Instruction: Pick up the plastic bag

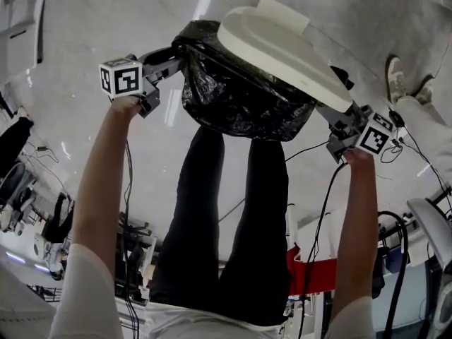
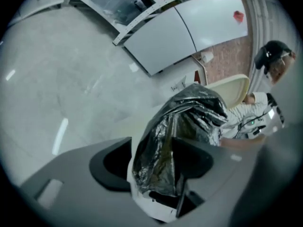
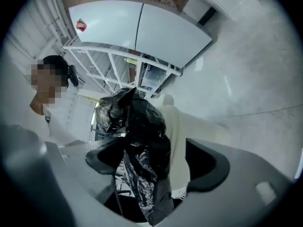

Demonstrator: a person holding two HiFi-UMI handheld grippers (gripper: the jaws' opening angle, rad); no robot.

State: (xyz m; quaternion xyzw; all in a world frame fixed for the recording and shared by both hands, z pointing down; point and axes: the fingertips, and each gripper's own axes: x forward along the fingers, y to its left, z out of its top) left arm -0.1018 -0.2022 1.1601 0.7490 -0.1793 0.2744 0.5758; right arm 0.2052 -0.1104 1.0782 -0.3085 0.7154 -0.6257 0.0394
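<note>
Head view. I see the black plastic bag [image 1: 240, 94] in the upper middle of the frame, crumpled and glossy, hanging between the 2 grippers. A white moulded lid [image 1: 282, 48] lies across its top, tilted down toward the right. The left gripper [image 1: 168, 58] reaches the bag's upper left corner; the right gripper [image 1: 332, 119] reaches its lower right edge, under the low end of the lid. Below the bag, the operator's legs in black trousers [image 1: 219, 210] run down the centre of the frame over a pale polished floor [image 1: 78, 27].

Left gripper view. Its 2 dark jaws stand apart. A fold of the bag's film fills the gap between them and lies against the jaw on the right of the frame; I see no squeeze on it. A white edge [image 2: 151, 207] shows under the film at the bottom.

Right gripper view. Its 2 jaws stand wide apart. A strand of the bag hangs between them, lying against the jaw on the left of the frame, with a clear gap to the other jaw. White cabinet doors [image 3: 142, 27] fill the upper centre.
</note>
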